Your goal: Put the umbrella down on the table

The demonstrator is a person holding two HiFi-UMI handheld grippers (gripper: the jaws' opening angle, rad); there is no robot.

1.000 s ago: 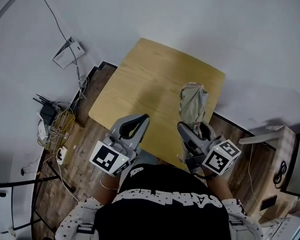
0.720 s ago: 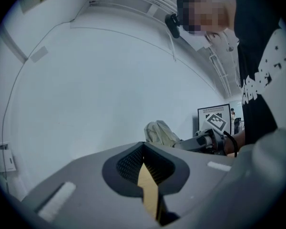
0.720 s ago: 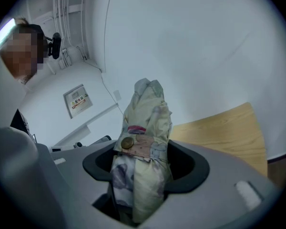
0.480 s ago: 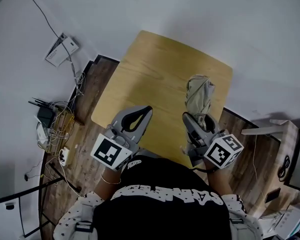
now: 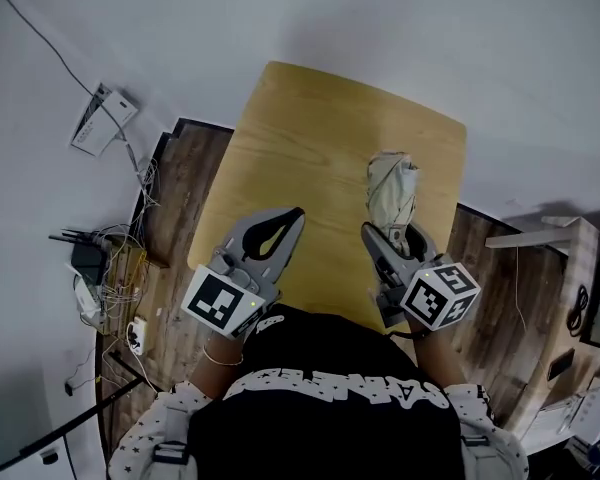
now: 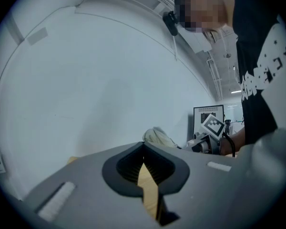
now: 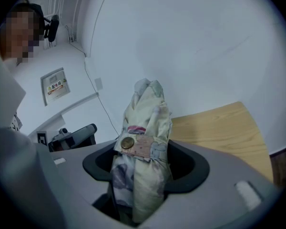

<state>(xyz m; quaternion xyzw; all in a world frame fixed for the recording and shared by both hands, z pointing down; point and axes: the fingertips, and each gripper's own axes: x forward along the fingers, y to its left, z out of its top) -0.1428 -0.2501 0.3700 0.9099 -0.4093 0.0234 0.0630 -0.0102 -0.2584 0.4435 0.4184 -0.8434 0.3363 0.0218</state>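
Note:
A folded cream umbrella (image 5: 391,190) with a snap strap (image 7: 142,147) sticks out forward from my right gripper (image 5: 398,243), whose jaws are shut around its lower part. It is held over the right side of the wooden table (image 5: 310,138); whether its tip touches the top I cannot tell. My left gripper (image 5: 276,230) hovers over the table's near left edge, jaws together with nothing in them; through its slot only a sliver of table top (image 6: 148,185) shows. The umbrella's tip (image 6: 157,136) peeks above the left gripper's body.
The small light-wood table stands against a white wall (image 5: 400,28). Dark wood floor (image 5: 165,268) lies to its left with a tangle of cables and a router (image 5: 90,258). A white desk edge (image 5: 540,236) is at the right. A wall sign (image 7: 56,87) hangs left.
The view has shifted a little; both grippers hold roughly the same places over the table's near edge. The umbrella stays in the right gripper's grip.

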